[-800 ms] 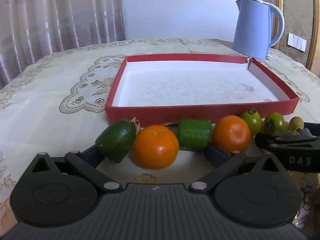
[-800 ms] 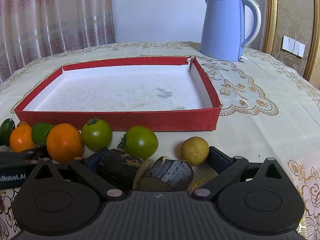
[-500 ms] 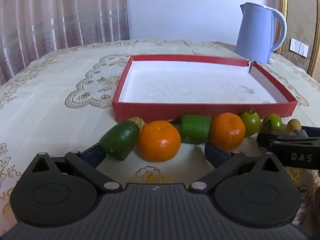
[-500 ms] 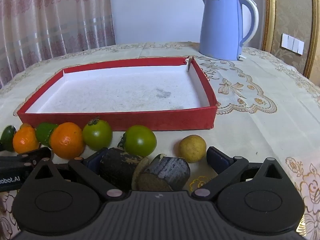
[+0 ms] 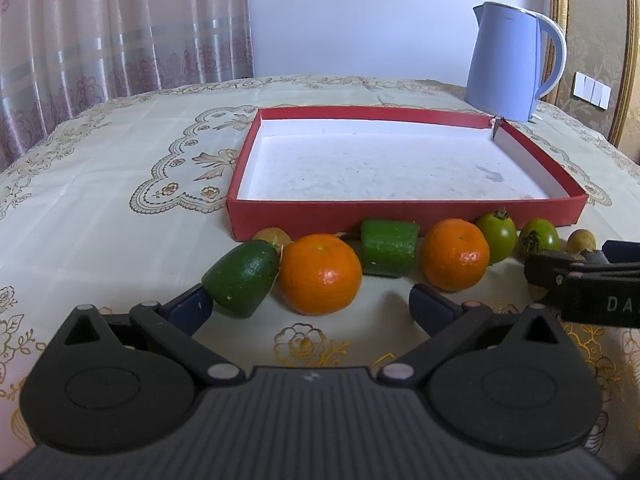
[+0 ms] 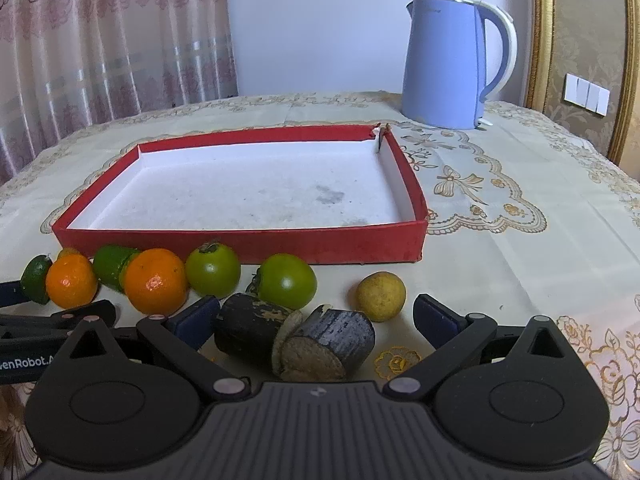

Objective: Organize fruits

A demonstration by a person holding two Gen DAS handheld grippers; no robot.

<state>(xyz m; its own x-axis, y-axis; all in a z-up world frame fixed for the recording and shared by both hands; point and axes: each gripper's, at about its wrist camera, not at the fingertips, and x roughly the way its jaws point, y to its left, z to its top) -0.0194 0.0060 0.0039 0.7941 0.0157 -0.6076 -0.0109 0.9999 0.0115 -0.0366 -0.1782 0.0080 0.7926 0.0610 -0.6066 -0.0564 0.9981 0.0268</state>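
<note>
Meanwhile, fruits line the red tray's near wall.

Left gripper: I have its jaws spread as wide as they go, nothing pressed between the blue pads, nose tipped down toward the table.
Right gripper: mine is likewise fully spread, pads gripping nothing, tilted down at the same slant.
Spacing: I see the two side by side, each showing at the edge of the other's view.
</note>
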